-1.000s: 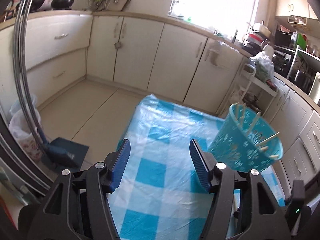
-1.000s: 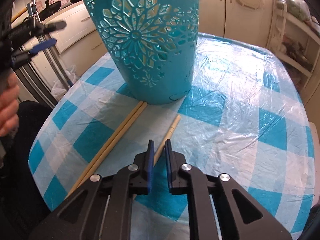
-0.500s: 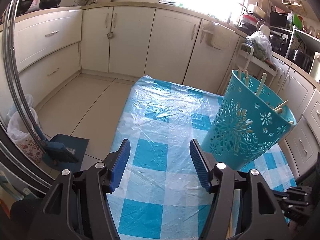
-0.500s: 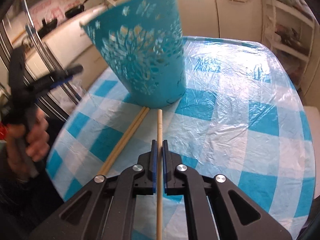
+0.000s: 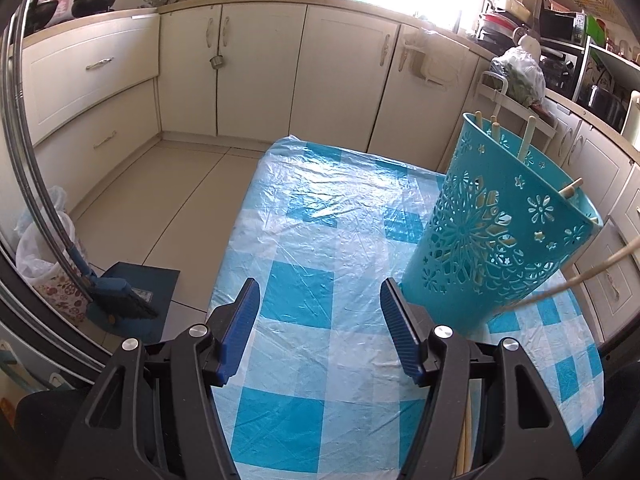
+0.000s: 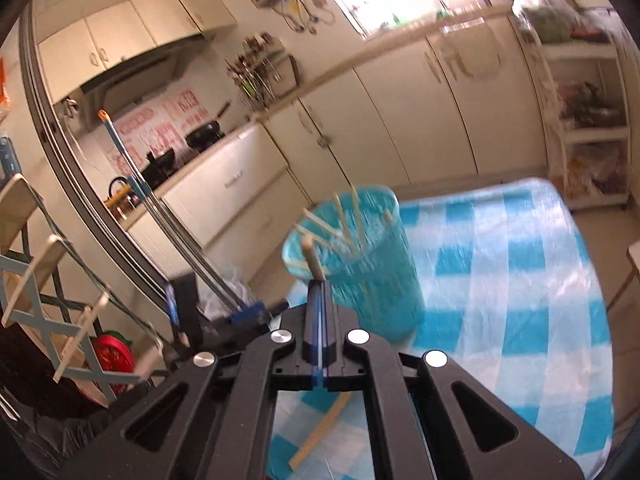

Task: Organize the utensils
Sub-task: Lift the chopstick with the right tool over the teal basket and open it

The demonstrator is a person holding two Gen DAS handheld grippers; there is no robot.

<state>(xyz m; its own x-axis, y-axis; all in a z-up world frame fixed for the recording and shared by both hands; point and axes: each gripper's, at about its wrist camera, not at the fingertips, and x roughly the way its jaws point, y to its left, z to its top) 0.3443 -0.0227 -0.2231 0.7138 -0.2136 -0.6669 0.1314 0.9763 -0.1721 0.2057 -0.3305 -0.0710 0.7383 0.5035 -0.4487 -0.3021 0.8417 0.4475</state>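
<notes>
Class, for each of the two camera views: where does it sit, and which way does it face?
Left wrist: on the left claw, open, facing across the checked table toward the cabinets.
Right wrist: on the right claw, shut on a chopstick, raised, facing the stove wall.
Shared: the teal basket, the table.
</notes>
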